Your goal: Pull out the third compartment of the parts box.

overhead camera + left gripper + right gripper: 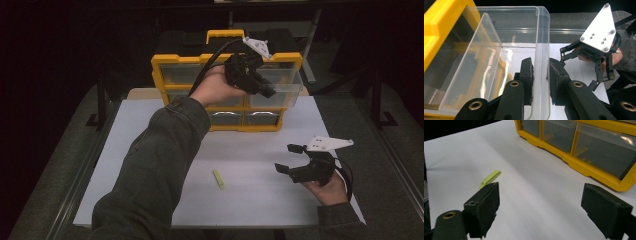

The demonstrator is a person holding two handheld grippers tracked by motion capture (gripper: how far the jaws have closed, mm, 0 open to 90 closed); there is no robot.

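Note:
A yellow drawer cabinet (pixel 165 75) stands at the back of the white table (pixel 150 120). One clear plastic drawer (pixel 286 95) sticks out of its right side. My left gripper (pixel 267 91) is raised at that drawer, and its pads straddle and press the drawer's clear front wall (pixel 541 37). The drawer looks empty in the left gripper view. My right gripper (pixel 287 159) hovers low over the table's right part, jaws wide apart with nothing between them. A small yellow-green stick (pixel 218 178) lies flat on the table, to the left of the right gripper (pixel 540 202) and just beyond its left jaw.
The cabinet's lower drawers (pixel 599 150) are closed, close ahead of the right gripper. The table's right edge (pixel 345 165) runs near the right hand. Dark floor and a metal frame surround the table.

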